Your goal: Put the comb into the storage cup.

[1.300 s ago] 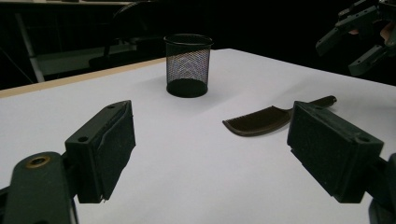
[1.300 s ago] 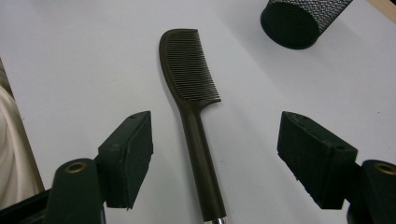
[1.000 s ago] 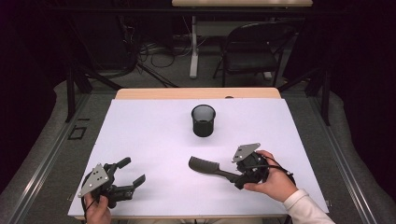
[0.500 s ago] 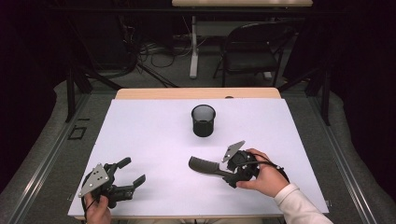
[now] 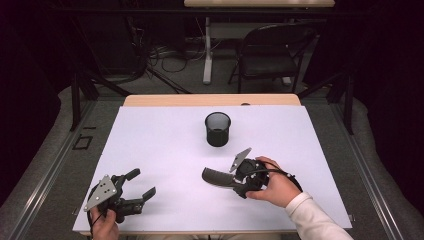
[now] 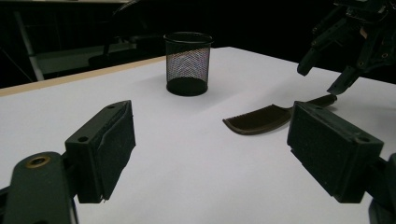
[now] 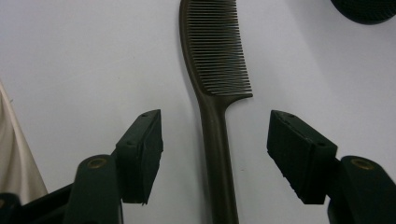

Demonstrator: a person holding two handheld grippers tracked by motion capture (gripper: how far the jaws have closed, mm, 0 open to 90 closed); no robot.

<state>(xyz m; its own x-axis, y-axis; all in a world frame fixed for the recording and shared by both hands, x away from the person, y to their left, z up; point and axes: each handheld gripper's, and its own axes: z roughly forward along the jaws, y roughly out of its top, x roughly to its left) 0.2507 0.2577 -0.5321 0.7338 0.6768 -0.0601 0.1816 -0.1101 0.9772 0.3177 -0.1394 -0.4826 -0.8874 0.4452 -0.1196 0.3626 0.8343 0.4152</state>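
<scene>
1. My left hand (image 5: 102, 225) sits at the near left corner of the white table (image 5: 160, 150), holding my left tongs (image 5: 140, 184) low over the surface. Their jaws stand wide apart with nothing between them; in the left gripper view I see bare white table between the two black pads (image 6: 108, 144).
2. Past those jaws, toward the middle of the table, stands a black mesh cup (image 5: 218, 128), upright and open at the top. It stands apart from everything else.
3. Nearer to me than the cup lies a dark comb (image 5: 216, 177), flat on the table. Its toothed end points to the left and its handle runs to the right.
4. My right tongs (image 5: 239, 185) are over the comb's handle, held in my right hand (image 5: 272, 187), with a white sleeve (image 5: 312, 220) behind it. In the right gripper view the jaws are spread apart, one on each side of the handle (image 7: 218, 154), and neither pad touches it.
5. The comb's teeth (image 7: 219, 51) lie beyond the jaw tips, and the edge of the cup (image 7: 366, 11) shows at the far corner of that view.
</scene>
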